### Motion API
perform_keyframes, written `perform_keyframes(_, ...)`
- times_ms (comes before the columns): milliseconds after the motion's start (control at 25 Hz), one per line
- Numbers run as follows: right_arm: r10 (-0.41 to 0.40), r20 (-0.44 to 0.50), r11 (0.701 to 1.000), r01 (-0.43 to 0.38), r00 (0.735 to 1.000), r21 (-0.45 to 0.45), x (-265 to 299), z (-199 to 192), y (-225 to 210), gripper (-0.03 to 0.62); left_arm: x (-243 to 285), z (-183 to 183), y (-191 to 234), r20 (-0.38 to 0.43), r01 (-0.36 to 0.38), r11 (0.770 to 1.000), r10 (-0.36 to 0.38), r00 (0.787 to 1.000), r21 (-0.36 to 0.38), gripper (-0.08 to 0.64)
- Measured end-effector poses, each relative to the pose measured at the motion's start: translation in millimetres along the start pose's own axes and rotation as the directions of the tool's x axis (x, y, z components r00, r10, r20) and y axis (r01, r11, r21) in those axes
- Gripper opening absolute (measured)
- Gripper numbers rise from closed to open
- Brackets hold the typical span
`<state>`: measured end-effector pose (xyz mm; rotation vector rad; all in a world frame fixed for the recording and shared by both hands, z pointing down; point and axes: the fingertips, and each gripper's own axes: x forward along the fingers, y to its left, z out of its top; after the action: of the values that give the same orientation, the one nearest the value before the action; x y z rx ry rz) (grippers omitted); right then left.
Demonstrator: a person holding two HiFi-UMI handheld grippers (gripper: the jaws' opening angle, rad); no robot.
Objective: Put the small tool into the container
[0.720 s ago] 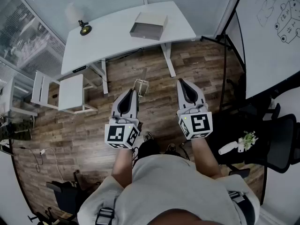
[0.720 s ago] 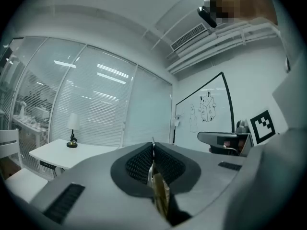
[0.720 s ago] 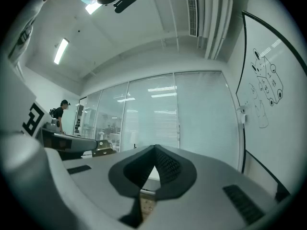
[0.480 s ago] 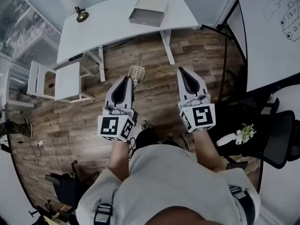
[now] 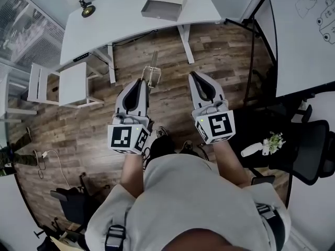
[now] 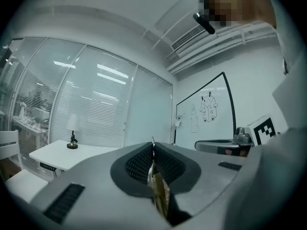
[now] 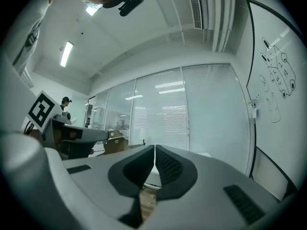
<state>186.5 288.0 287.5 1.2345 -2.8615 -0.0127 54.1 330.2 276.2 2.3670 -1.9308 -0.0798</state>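
Observation:
I hold both grippers out over the wood floor. My left gripper [image 5: 140,83] is shut on the small tool [image 5: 152,73], a thin metal and clear piece that sticks out past the jaw tips. In the left gripper view the tool [image 6: 158,190] shows pinched between the closed pads of that gripper [image 6: 153,153]. My right gripper [image 5: 195,77] is shut with nothing in it, and its pads meet in the right gripper view [image 7: 154,159]. The container [image 5: 164,5], a grey open box, sits on the white table [image 5: 120,20] far ahead of both grippers.
A small desk lamp [image 5: 85,8] stands at the table's left end. A white chair [image 5: 73,82] is on the left. A whiteboard [image 5: 309,30], a black stand [image 5: 252,46] and a black office chair [image 5: 309,150] are on the right. Cables lie on the floor at the lower left.
The table, box and lamp have slid toward the top of the head view. Both grippers have shifted slightly up and left, and the left still holds the tool.

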Motion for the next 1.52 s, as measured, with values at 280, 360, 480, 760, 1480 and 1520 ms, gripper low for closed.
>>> perform_keyframes(280, -0.011, -0.041, 1.0, 0.011, 0.999, -0.009, 11, -13, 1, 0.026, 5, -9, 13, -0.018, 0.008, 1.0, -0.009, 1.0, -0.015, 0.031)
perform_keyframes(360, -0.013, -0.048, 1.0, 0.013, 0.999, -0.015, 18, -15, 3, 0.027, 8, -9, 19, -0.018, 0.018, 1.0, -0.019, 1.0, -0.014, 0.031)
perform_keyframes(480, -0.021, -0.051, 0.999, 0.019, 0.998, -0.026, 32, -15, 9, 0.026, 14, -8, 32, -0.015, 0.039, 0.999, -0.039, 0.999, -0.018, 0.031)
perform_keyframes(760, -0.059, -0.056, 0.997, 0.056, 0.997, -0.043, 70, -16, 27, 0.026, 27, -3, 74, -0.011, 0.089, 0.996, -0.089, 0.996, -0.004, 0.031)
perform_keyframes(1480, -0.061, -0.094, 0.997, 0.057, 0.994, -0.048, 188, -35, -21, 0.026, 134, -12, 149, -0.031, 0.114, 0.993, -0.115, 0.993, -0.01, 0.031)
perform_keyframes(1520, -0.054, -0.095, 0.998, 0.049, 0.994, -0.05, 199, -34, -28, 0.028, 144, -11, 152, -0.033, 0.112, 0.994, -0.113, 0.993, -0.01, 0.031)
